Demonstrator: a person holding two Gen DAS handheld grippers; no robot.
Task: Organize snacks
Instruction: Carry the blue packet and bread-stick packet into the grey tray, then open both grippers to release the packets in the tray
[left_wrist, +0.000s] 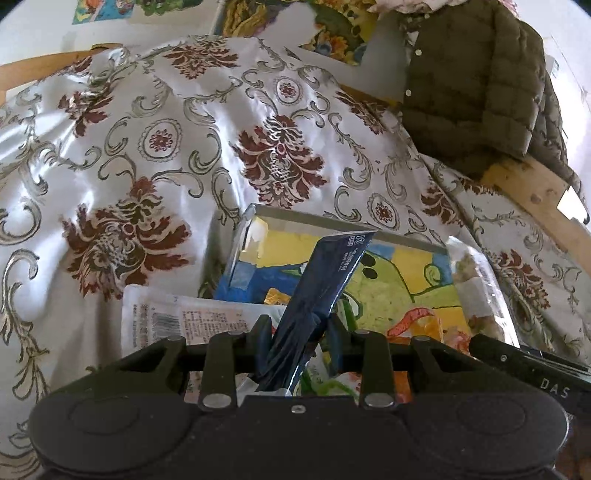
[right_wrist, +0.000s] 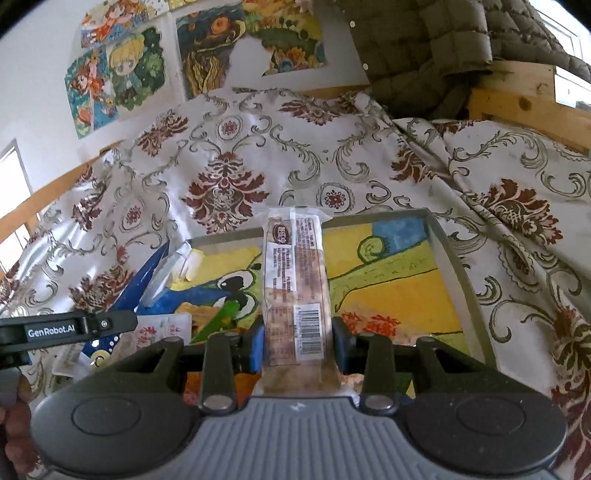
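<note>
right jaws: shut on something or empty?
Shut on a snack. The right gripper has its blue pads pressed on both sides of a long clear-wrapped snack bar, held above the painted tray.

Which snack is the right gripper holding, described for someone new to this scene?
Start at the floral cloth, then find the clear tray lying on it over a bright painted picture. Above the tray, the right gripper pinches a long clear-wrapped brown snack bar, the only pack showing a white barcode label facing up.

A: Where do the cameras sit?
B: Behind each gripper (left_wrist: 299, 332), angled down, close over the tray (left_wrist: 258, 221).
A: Shared?
B: That tray (right_wrist: 439, 236) ahead, floral cloth (right_wrist: 229, 184) beyond.
</note>
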